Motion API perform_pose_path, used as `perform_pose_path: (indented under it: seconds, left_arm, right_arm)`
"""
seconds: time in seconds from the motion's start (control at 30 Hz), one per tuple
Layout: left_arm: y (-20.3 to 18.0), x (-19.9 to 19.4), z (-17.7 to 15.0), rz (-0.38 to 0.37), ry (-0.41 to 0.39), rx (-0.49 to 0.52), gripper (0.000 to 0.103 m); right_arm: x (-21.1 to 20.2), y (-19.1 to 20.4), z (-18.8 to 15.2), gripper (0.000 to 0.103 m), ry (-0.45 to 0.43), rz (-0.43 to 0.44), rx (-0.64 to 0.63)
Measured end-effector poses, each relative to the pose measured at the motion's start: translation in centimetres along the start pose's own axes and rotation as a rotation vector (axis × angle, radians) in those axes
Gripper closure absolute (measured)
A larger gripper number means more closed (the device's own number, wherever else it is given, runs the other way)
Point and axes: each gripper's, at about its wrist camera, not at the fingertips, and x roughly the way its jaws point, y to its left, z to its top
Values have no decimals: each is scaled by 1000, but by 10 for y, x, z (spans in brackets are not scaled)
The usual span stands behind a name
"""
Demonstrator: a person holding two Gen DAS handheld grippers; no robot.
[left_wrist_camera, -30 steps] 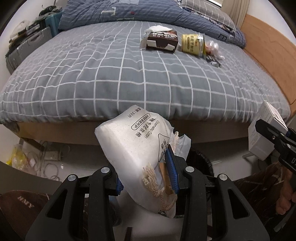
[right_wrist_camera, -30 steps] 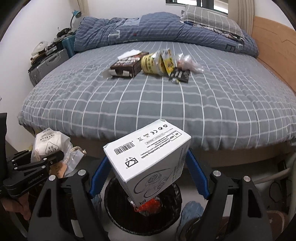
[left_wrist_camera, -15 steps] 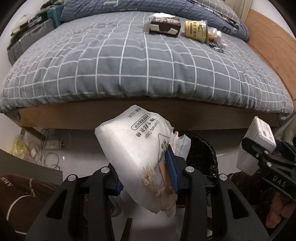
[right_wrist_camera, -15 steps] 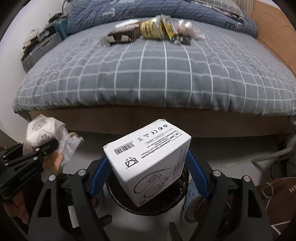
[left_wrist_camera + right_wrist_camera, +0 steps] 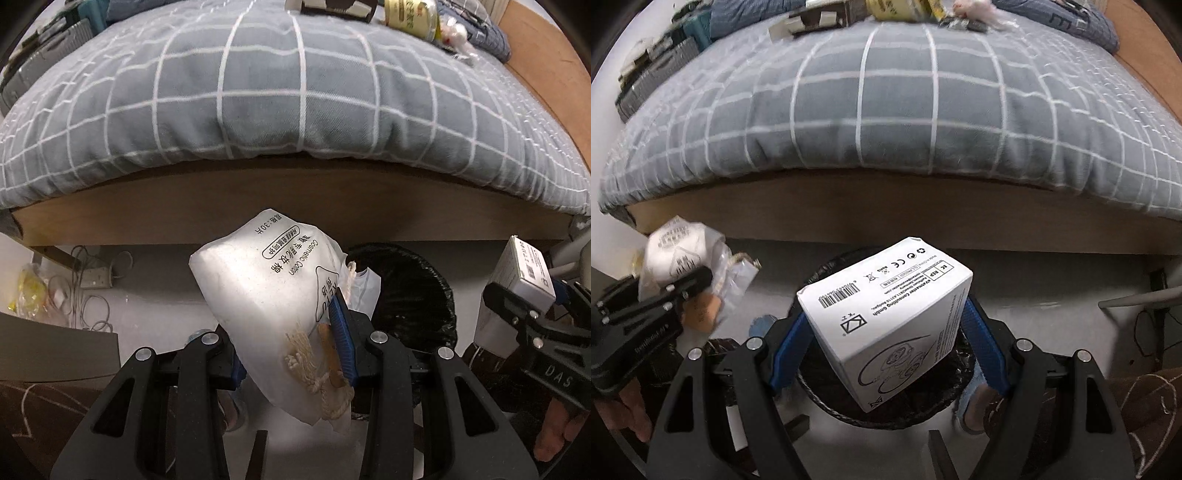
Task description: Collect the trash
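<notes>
My left gripper [image 5: 291,339] is shut on a white cosmetic-cotton bag [image 5: 266,291] with a drawstring, held just left of the black-lined trash bin [image 5: 413,295] on the floor. My right gripper [image 5: 886,332] is shut on a white cardboard box [image 5: 886,314] and holds it directly above the bin [image 5: 827,406]. The box also shows at the right of the left wrist view [image 5: 517,288], and the bag at the left of the right wrist view [image 5: 679,254]. More trash lies far back on the bed: a brown box [image 5: 336,7], a yellow jar [image 5: 410,16], wrappers [image 5: 971,11].
The bed with its grey checked cover [image 5: 258,92] and wooden frame [image 5: 295,206] rises right behind the bin. Cables and a power strip [image 5: 92,280] lie on the floor at left. Suitcases [image 5: 646,81] stand at the far left. A person's foot [image 5: 975,410] is beside the bin.
Both grippers have dropped lower and closer to the bed's edge and the bin, still holding the bag and the box. The box is now over the bin opening.
</notes>
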Motion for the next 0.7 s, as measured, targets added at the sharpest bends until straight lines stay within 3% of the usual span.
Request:
perform_pose_path:
  seconds: [0.43, 0.57, 0.7]
  left_arm:
    - [13, 27, 1, -7, 57, -25, 65]
    - [8, 26, 1, -8, 56, -14, 65]
    - [1, 27, -1, -10, 58, -5, 65]
  right_arm:
    - [40, 5, 4, 26, 95, -4, -14]
    - [37, 6, 4, 11, 62, -30, -29]
    - [29, -3, 6, 8, 32, -47, -22]
